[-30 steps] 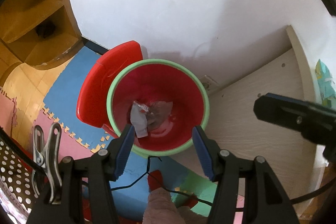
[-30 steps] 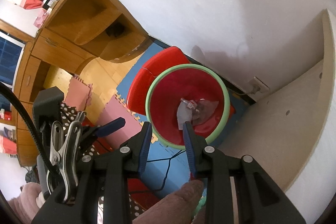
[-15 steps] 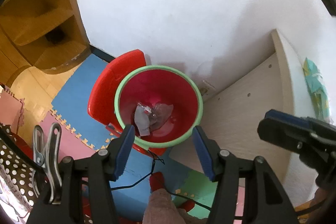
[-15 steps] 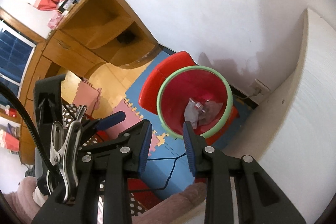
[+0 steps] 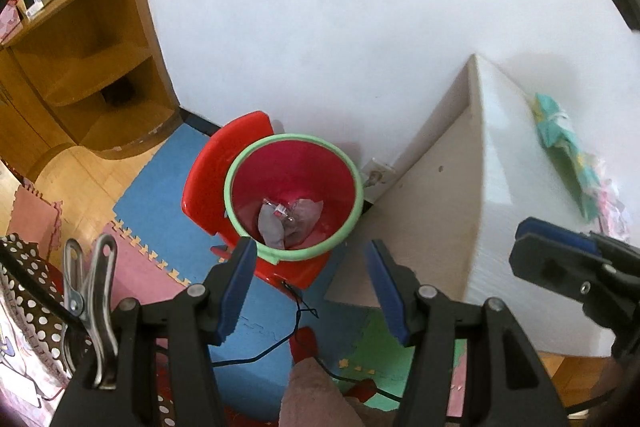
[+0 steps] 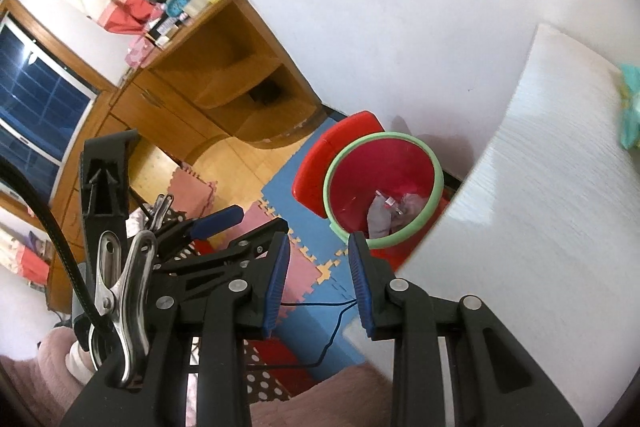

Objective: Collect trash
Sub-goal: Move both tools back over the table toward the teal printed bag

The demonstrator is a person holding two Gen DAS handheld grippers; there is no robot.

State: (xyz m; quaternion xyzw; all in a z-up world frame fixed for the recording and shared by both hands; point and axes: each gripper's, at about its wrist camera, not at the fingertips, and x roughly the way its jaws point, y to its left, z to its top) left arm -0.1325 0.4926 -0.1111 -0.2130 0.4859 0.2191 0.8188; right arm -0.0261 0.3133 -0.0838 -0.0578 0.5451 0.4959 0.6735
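A red bin with a green rim [image 5: 240,163] [image 6: 424,151] stands on the floor by the wall, with grey crumpled wrappers [image 5: 288,223] [image 6: 386,213] at its bottom. My left gripper [image 5: 310,259] is open and empty, high above the bin's near edge. My right gripper [image 6: 318,247] is open and empty, above and left of the bin. The right gripper's tip also shows in the left wrist view [image 5: 560,251]. A teal crumpled paper [image 5: 560,143] [image 6: 630,107] lies on the white table [image 5: 520,227] [image 6: 540,207] at the right.
A red plastic chair [image 5: 216,167] stands against the bin. A wooden corner shelf [image 5: 92,79] [image 6: 228,75] is at the left. Foam mats [image 5: 160,179] cover the floor, with a black cable [image 5: 296,323] across them. A wall socket [image 5: 376,175] sits behind the bin.
Both grippers have risen and drawn back from the bin, which now looks smaller. The white table top and the teal paper have come into view. Both grippers stayed open.
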